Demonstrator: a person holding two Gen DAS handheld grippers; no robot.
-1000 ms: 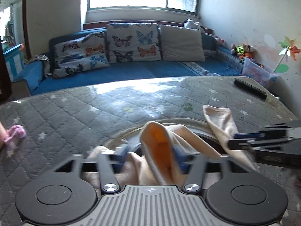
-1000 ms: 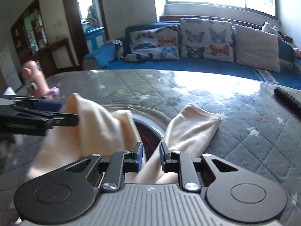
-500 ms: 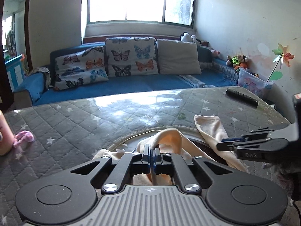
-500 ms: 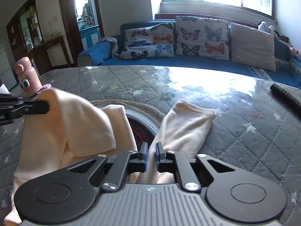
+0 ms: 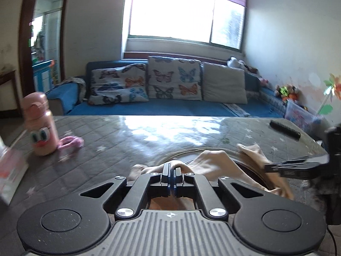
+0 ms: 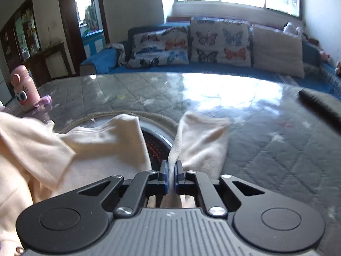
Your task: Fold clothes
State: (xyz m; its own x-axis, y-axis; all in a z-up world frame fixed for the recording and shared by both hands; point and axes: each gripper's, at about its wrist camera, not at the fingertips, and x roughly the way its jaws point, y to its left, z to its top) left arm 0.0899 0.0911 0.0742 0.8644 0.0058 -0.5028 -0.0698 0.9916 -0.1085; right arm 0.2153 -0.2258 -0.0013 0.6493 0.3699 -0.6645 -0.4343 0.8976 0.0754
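A cream garment (image 6: pixel 100 147) lies bunched on the grey quilted table (image 6: pixel 266 149), over a round dark inset. My left gripper (image 5: pixel 171 171) is shut on a fold of the garment (image 5: pixel 215 162) and holds it lifted off the table. My right gripper (image 6: pixel 171 170) is shut on another part of the same garment, beside a sleeve (image 6: pixel 200 136) that spreads forward on the table. The right gripper also shows at the right edge of the left wrist view (image 5: pixel 294 166).
A pink cartoon bottle (image 5: pixel 41 125) with a pink loop strap (image 5: pixel 70 141) stands at the table's left. A white carton (image 5: pixel 10 170) sits at the near left. A black remote (image 5: pixel 284 129) lies at the far right. A blue sofa (image 5: pixel 170 106) with cushions is beyond.
My left gripper closed on the garment fold and both grippers rose, lifting the cloth. The view has tilted up and the pink bottle has come into the left wrist view.
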